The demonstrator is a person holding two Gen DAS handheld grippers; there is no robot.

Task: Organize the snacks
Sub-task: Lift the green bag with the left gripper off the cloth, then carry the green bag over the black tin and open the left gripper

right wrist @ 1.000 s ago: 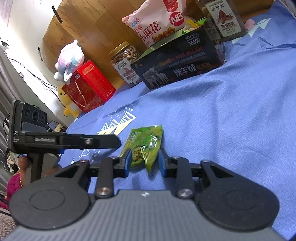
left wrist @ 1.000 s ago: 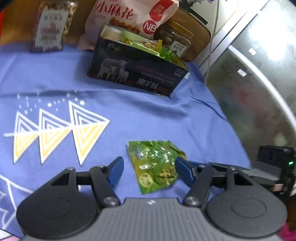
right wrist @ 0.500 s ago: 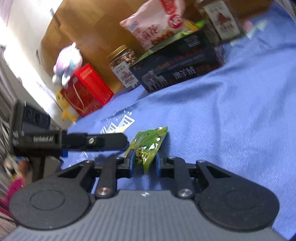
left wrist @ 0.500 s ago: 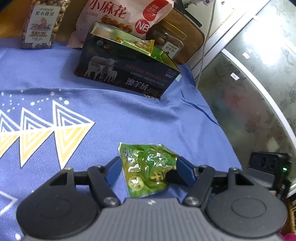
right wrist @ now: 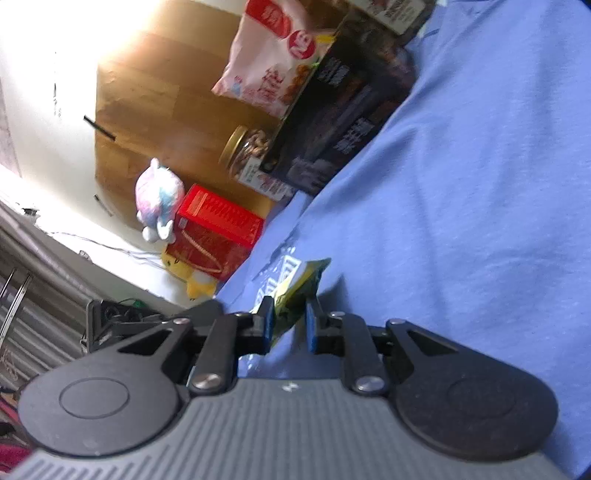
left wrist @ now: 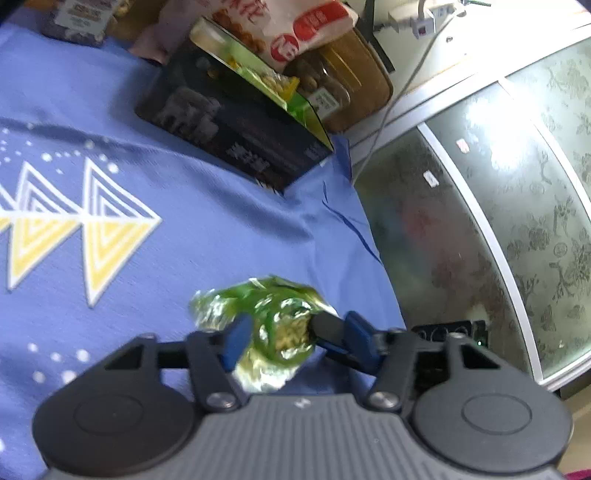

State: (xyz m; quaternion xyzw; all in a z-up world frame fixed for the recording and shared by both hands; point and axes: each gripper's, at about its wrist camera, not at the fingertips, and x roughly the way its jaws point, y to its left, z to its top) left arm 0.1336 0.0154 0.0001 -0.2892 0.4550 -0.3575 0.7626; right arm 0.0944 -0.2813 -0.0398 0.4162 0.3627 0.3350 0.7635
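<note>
1. While both cameras are tilted and blurred, the left gripper (left wrist: 295, 334) has its blue fingers (left wrist: 236, 338) drawn in on the green snack packet (left wrist: 273, 325), and the crumpled foil bulges up between them
2. From the other side, the right gripper (right wrist: 290, 323) has its two fingers nearly closed on the same green snack packet (right wrist: 295, 291), pinching a thin edge of it; in the left wrist view one black finger of the right gripper reaches in from the right and touches the packet
3. So the packet hangs between the two tools, gripped at both ends, just above the blue cloth (left wrist: 221, 229); whether any part of it touches the cloth I cannot tell
4. Both tools point toward the back of the table, and the right one is rolled hard to one side, so its horizon runs steeply uphill
5. Farther out on the cloth lie white and yellow triangle prints (left wrist: 92, 236)
6. Well beyond the packet stands the dark open box (left wrist: 236, 133) with sheep printed on its side and snacks showing at its rim
7. Behind the box leans a pink-and-white snack bag (left wrist: 295, 29), with a nut jar (right wrist: 247, 151) beside the box
8. At the far left of the right wrist view sit a red gift box (right wrist: 214, 232) and a plush toy (right wrist: 159, 199)
</note>
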